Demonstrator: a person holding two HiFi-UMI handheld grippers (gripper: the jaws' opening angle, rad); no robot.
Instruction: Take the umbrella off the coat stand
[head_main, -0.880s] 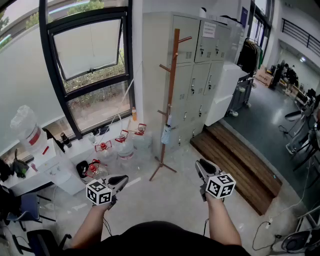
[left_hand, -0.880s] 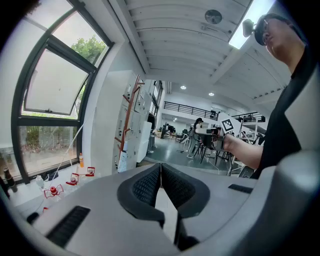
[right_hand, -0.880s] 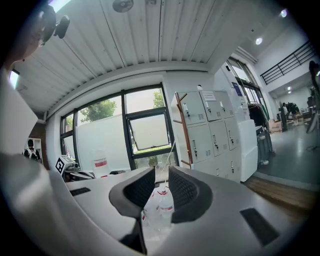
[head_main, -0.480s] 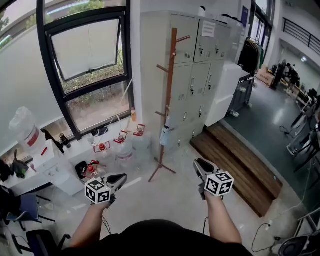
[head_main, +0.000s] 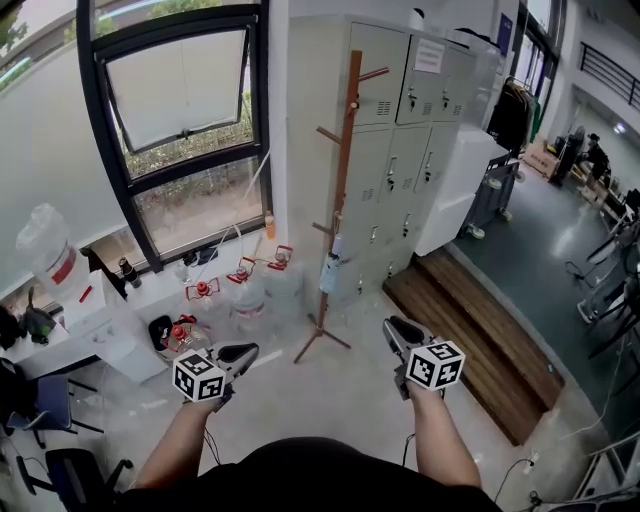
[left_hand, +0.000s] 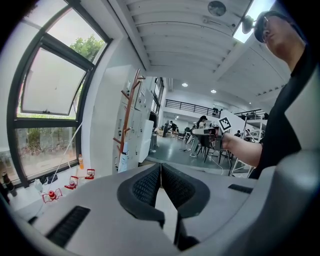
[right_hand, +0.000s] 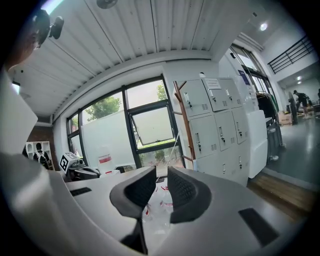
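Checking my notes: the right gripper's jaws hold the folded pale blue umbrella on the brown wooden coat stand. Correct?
No. The right gripper view shows the right gripper with jaws apart, empty; the umbrella hangs untouched on the coat stand.

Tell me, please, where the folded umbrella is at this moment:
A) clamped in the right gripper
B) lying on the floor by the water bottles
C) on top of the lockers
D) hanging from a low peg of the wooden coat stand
D: the umbrella hangs from a low peg of the coat stand, far from the empty right gripper.
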